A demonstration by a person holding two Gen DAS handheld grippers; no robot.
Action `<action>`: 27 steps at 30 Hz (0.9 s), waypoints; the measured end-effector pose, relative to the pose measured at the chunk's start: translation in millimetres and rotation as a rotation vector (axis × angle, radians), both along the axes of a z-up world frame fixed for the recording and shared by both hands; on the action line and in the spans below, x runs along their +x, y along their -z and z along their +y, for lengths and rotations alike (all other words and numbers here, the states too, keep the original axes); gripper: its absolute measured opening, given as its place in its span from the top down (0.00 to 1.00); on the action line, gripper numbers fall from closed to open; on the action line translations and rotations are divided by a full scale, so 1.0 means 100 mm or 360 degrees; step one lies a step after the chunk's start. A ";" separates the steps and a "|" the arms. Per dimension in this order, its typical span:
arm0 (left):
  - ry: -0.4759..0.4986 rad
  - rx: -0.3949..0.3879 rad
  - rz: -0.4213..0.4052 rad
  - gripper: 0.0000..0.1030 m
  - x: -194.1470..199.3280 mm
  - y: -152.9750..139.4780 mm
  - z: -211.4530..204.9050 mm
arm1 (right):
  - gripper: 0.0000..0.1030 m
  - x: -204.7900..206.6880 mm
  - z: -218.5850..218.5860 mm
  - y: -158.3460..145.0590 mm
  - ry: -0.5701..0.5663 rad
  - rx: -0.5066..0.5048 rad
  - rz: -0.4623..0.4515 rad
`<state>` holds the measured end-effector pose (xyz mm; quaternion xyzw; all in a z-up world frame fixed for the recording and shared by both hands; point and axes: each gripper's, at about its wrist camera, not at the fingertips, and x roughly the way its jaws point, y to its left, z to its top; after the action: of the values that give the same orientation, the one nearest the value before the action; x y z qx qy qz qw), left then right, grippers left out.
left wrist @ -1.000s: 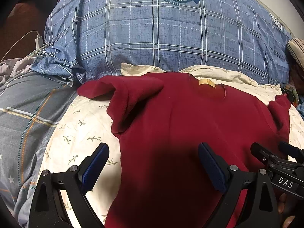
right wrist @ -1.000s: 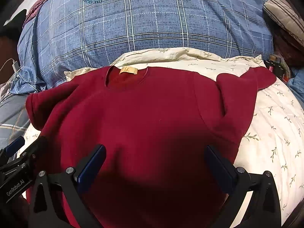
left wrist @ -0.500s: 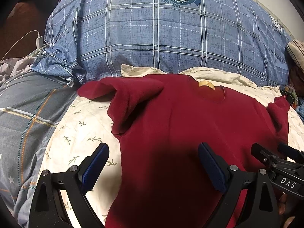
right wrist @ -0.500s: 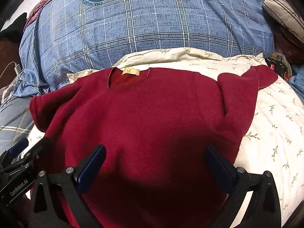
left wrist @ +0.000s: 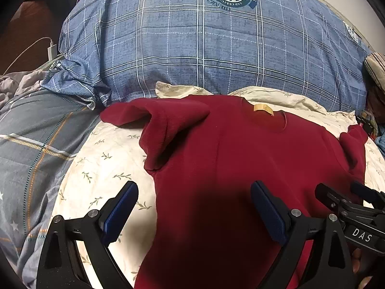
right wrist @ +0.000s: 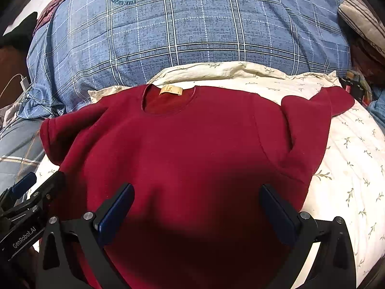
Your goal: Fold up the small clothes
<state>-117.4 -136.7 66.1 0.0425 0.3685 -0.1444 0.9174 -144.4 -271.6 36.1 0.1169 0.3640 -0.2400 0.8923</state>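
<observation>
A dark red sweatshirt [left wrist: 228, 159] [right wrist: 187, 149] lies spread flat on a cream leaf-print sheet, collar and tan label [right wrist: 170, 90] at the far side. Both sleeves are bunched up near the shoulders: the left sleeve [left wrist: 156, 120] and the right sleeve [right wrist: 310, 125]. My left gripper [left wrist: 193, 207] hangs open over the shirt's lower left edge, nothing between its blue pads. Over the lower middle of the shirt my right gripper [right wrist: 196, 207] is open too, and empty. Each gripper shows at the edge of the other's view.
A big blue plaid duvet [left wrist: 204, 55] [right wrist: 192, 31] is heaped behind the shirt. Grey plaid bedding [left wrist: 31, 144] lies to the left, with a white charger and cable [left wrist: 51, 50] beyond. The cream sheet [right wrist: 349, 168] extends right; small clutter [right wrist: 356, 86] sits at the far right.
Both views have shifted slightly, with the shirt and duvet sitting a little lower in frame. The shirt lies as before and both grippers stay open.
</observation>
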 end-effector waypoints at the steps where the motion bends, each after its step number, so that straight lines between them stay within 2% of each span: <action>1: 0.0001 0.0000 -0.0001 0.08 0.00 0.00 0.00 | 0.00 0.00 0.00 0.00 0.0000 0.0004 0.0001; 12: 0.0008 0.0008 0.0003 0.08 0.02 0.01 -0.01 | 0.00 0.03 -0.01 0.02 -0.0011 0.0004 0.0012; 17: 0.0018 -0.0040 0.0033 0.08 0.02 -0.03 0.03 | 0.00 0.03 -0.02 0.03 -0.0013 0.0018 0.0017; 20: 0.0053 -0.0129 0.0091 0.09 0.03 -0.10 0.12 | 0.00 0.04 -0.03 0.03 -0.0016 0.0020 0.0023; 24: 0.0105 -0.0330 0.0179 0.10 0.05 -0.25 0.36 | 0.00 0.05 -0.03 0.04 -0.0026 0.0024 0.0032; 27: 0.0100 -0.0401 0.0226 0.10 0.09 -0.31 0.55 | 0.00 0.07 -0.02 0.04 -0.0037 0.0024 0.0037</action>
<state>-108.4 -81.7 97.4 -0.0717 0.4098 -0.2209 0.8821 -137.4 -273.6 32.4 0.1165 0.3774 -0.2282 0.8899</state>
